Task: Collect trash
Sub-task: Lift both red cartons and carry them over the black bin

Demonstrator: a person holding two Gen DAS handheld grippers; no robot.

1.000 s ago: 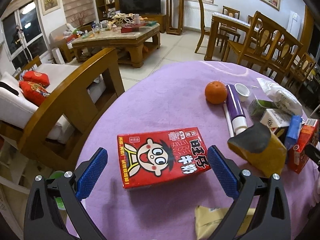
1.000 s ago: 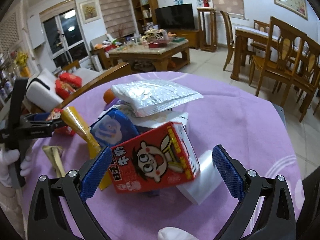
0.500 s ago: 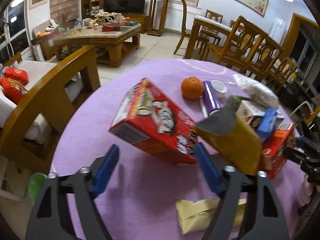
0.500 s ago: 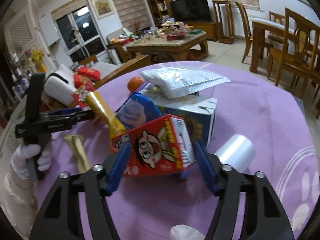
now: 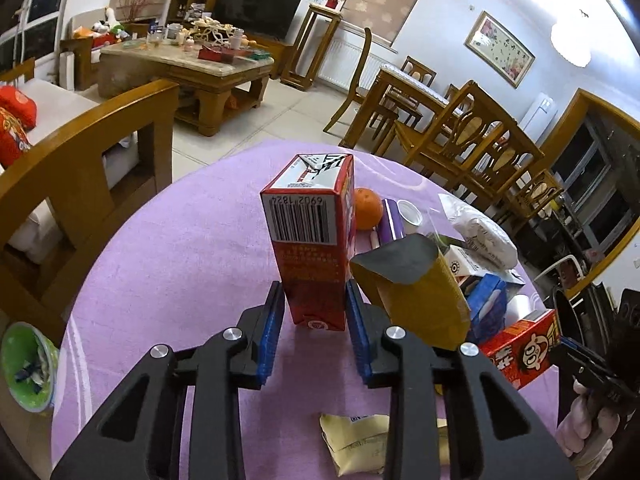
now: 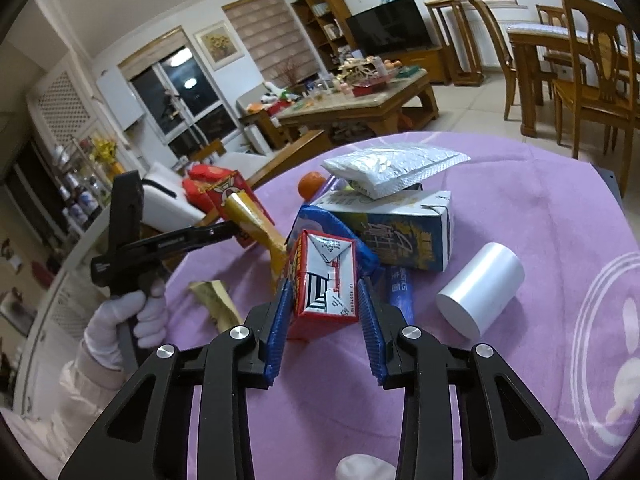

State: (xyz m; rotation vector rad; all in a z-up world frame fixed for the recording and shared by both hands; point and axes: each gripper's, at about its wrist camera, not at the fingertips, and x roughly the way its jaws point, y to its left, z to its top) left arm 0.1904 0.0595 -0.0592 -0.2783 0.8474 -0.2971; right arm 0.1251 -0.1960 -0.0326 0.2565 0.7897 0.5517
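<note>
I have a red milk carton (image 5: 314, 240) clamped between the blue pads of my left gripper (image 5: 315, 316), barcode end facing the camera, raised over the purple-covered bench (image 5: 188, 248). My right gripper (image 6: 325, 312) is closed on a second red carton (image 6: 325, 280), its folded end toward the lens; in the left view that same carton (image 5: 520, 350) shows at the right edge of the pile.

Just beside the left-held carton sits a yellow snack bag (image 5: 412, 288) with a dark open mouth, and behind it an orange (image 5: 367, 208), a purple tube (image 5: 389, 224) and a small white cap (image 5: 409, 212). A crumpled yellow wrapper (image 5: 356, 440) lies on the cloth below my left gripper.

From the right wrist I see the heap: a blue packet (image 6: 332, 228) touching my carton, a blue-and-white box (image 6: 396, 232) behind it with a silver foil pouch (image 6: 392, 166) lying on top, and a white roll (image 6: 480, 290) on its side, apart from the heap. A green bowl (image 5: 26, 364) sits off the bench edge at the left.
</note>
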